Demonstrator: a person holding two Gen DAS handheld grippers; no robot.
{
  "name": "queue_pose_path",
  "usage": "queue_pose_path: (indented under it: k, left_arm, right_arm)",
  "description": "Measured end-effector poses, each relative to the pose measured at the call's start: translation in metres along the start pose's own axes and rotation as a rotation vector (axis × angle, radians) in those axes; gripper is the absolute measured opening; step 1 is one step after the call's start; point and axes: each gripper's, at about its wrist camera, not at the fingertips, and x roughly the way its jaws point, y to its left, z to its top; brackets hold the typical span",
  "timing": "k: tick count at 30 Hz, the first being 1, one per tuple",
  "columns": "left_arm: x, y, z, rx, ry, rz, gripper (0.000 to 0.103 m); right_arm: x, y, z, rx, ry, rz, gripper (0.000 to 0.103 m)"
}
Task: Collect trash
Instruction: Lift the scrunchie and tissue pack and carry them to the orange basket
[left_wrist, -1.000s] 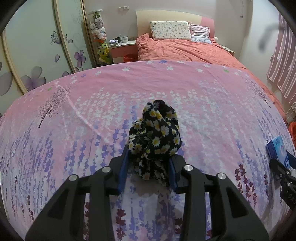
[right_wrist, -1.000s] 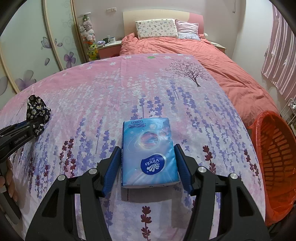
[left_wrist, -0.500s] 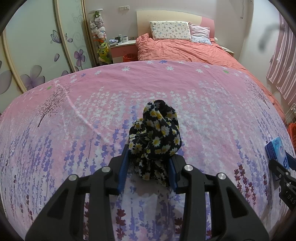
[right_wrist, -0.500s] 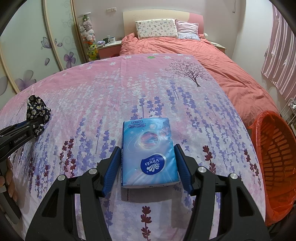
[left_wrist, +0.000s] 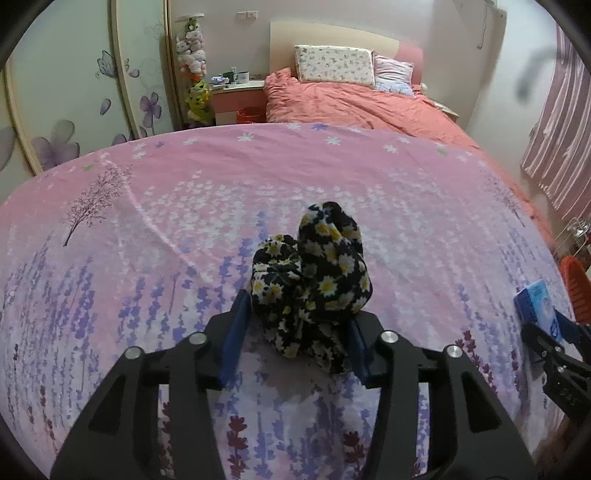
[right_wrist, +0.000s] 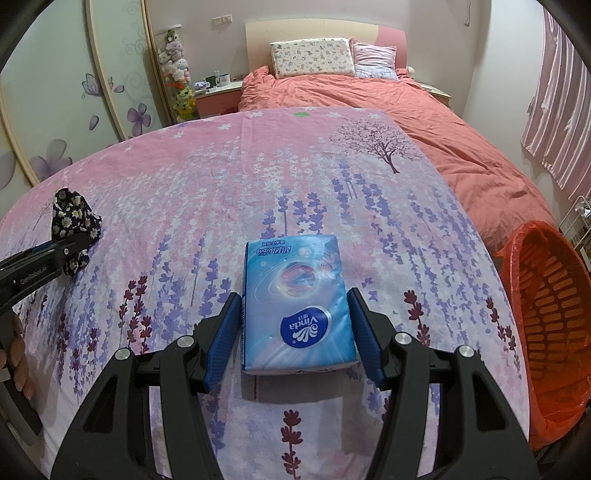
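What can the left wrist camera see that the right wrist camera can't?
Only the left wrist view shows the left gripper from behind, jaws opening around the black daisy-print cloth bundle. Only the right wrist view shows the right gripper straddling the blue plastic tissue pack, and the inside of the orange slotted plastic basket. Both show the bundle, the pack and the pink lavender-print sheet.

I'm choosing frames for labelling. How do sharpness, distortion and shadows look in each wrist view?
Left wrist view: strong fisheye bowing, dark corners, floral cloth bundle slightly soft, a grey smudge upper right. Right wrist view: same bowing, tissue pack sharp, soft shadow beneath its near edge.
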Motion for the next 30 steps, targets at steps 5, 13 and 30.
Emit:
queue_pose_path:
  k: [5, 13, 30]
  left_arm:
    - [0.000, 0.000, 0.001, -0.012, -0.004, -0.015, 0.050]
    - [-0.007, -0.006, 0.004, -0.010, -0.040, -0.019, 0.020]
    - [-0.104, -0.029, -0.001, 0.015, -0.155, 0.009, 0.019]
  right_arm:
    - [-0.001, 0.000, -0.001, 0.001, -0.002, 0.002, 0.058]
    - [-0.009, -0.011, -0.007, 0.032, -0.016, 0.037, 0.050]
    - [-0.094, -0.024, -0.011, 0.043, -0.155, 0.016, 0.049]
